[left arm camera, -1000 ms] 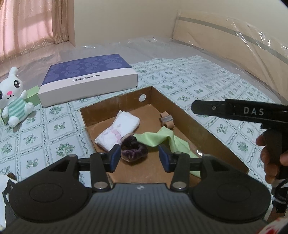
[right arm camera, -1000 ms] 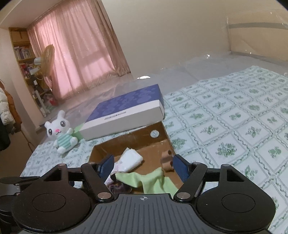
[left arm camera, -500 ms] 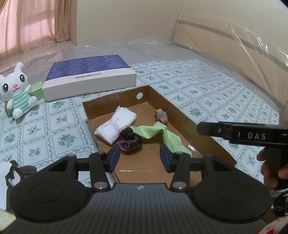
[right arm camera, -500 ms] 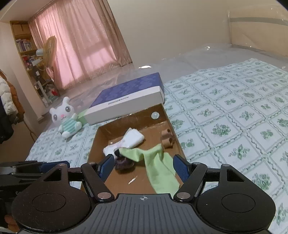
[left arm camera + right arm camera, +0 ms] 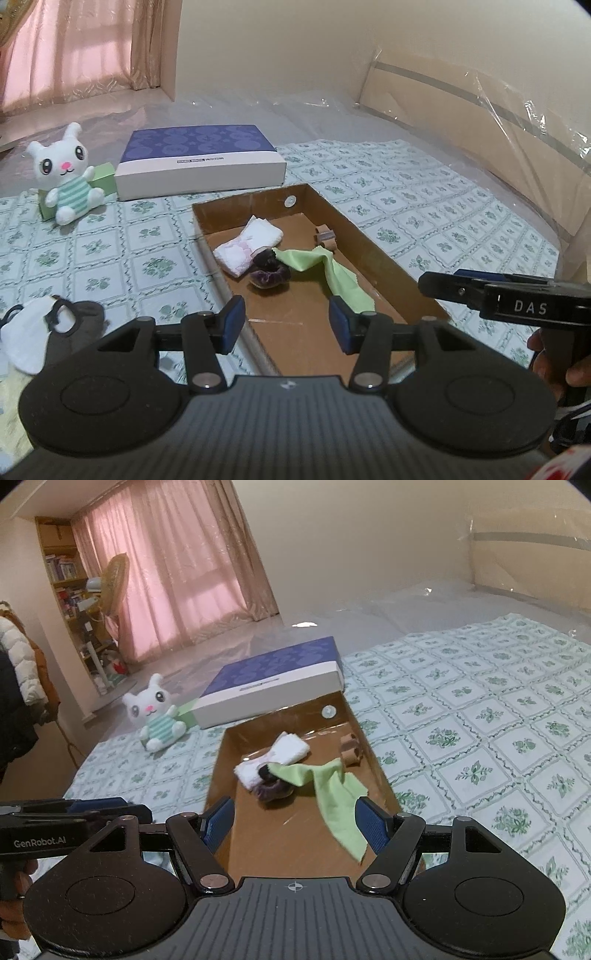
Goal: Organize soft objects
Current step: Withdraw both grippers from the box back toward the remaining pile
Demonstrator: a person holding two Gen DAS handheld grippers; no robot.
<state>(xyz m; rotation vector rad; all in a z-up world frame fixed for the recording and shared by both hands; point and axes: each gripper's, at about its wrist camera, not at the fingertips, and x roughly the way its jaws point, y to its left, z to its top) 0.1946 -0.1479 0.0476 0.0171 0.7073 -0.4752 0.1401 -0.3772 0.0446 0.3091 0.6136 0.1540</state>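
Observation:
A shallow cardboard box (image 5: 373, 251) (image 5: 384, 775) lies on the bed. In it are a folded white-pink cloth (image 5: 251, 249) (image 5: 275, 755), a purple scrunchie (image 5: 271, 275) (image 5: 273, 788), a green cloth (image 5: 328, 267) (image 5: 332, 786) and a small brown roll (image 5: 327, 238) (image 5: 351, 751). My left gripper (image 5: 286, 325) is open and empty above the box's near end. My right gripper (image 5: 293, 825) is open and empty, also above the near end, to the right of the left one. A white bunny plush (image 5: 68, 173) (image 5: 159, 712) sits at the far left.
A flat purple-and-white box (image 5: 199, 162) (image 5: 273, 681) lies behind the cardboard box. A small green box (image 5: 103, 177) stands beside the bunny. White and dark soft items (image 5: 48, 328) lie at the near left. A plastic-wrapped headboard (image 5: 480, 103) is at the right.
Both grippers have drawn back and up from the cardboard box, so more of the box and bed shows. The things in the box have not moved.

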